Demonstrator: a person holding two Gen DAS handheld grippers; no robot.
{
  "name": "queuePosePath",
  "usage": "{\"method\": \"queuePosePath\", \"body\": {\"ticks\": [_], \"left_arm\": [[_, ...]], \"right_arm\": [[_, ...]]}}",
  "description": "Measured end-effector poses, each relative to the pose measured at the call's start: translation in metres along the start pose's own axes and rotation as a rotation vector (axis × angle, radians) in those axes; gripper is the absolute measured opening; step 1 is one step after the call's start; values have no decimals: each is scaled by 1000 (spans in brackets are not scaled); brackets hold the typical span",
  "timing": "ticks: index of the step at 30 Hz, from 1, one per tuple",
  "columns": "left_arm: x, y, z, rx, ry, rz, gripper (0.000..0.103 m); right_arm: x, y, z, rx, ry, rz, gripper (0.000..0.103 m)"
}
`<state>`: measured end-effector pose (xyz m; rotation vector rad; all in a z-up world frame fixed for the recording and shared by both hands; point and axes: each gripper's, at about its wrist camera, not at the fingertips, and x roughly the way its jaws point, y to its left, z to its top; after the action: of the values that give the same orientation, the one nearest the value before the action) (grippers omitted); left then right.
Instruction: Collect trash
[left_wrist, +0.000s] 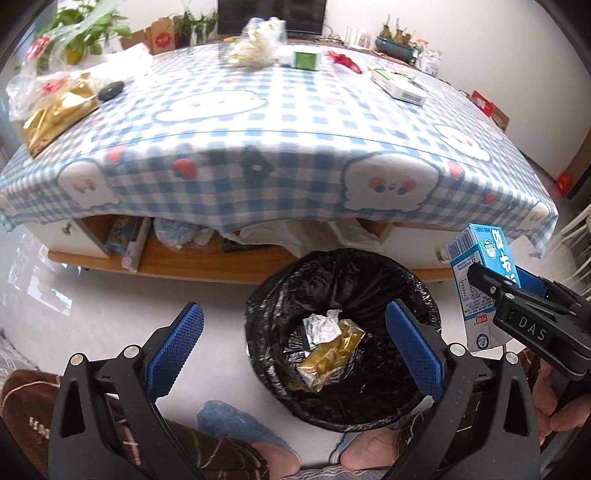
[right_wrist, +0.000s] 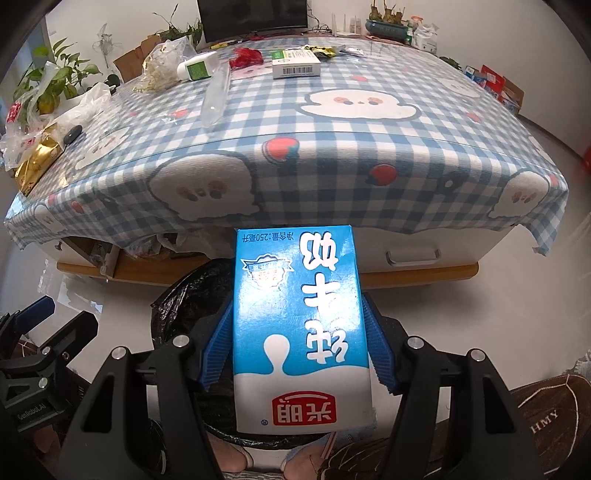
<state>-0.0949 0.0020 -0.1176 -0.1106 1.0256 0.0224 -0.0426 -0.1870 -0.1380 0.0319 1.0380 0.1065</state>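
Partway through collecting trash. Lying already in the black-lined bin (left_wrist: 343, 332): a gold wrapper (left_wrist: 332, 354) and crumpled foil. Hanging empty and wide open above it, left gripper (left_wrist: 291, 347). Clamping a blue milk carton (right_wrist: 299, 332), right gripper (right_wrist: 299, 354). Still waiting on the checked table (right_wrist: 369, 147): boxes, bags.

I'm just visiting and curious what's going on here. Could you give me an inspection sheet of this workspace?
Surface: table under a blue checked tablecloth.
Job's things: blue milk carton; black-lined trash bin on the floor, holding a gold wrapper and crumpled foil.
Clutter: gold bag, plastic bags, white box, red wrapper still on the table.
Grippers: left gripper open, empty, above the bin; right gripper fingers clamp the carton.
Cables: nothing seen.
Surroundings: monitor, potted plants, cardboard boxes.
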Motion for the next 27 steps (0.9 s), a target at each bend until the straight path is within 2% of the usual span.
{"method": "queuePosePath", "body": {"ticks": [5,14,27], "left_arm": [[-3,18,-3,6,5,21,97],[-9,42,-4,-18,7,18,97],[9,47,-1,-30,30,14,97]], "right_arm": [[-1,16,-4,3,4,-5,62],[23,42,-6,-26,33,4,62],[42,56,-5,-65,45,15,63]]}}
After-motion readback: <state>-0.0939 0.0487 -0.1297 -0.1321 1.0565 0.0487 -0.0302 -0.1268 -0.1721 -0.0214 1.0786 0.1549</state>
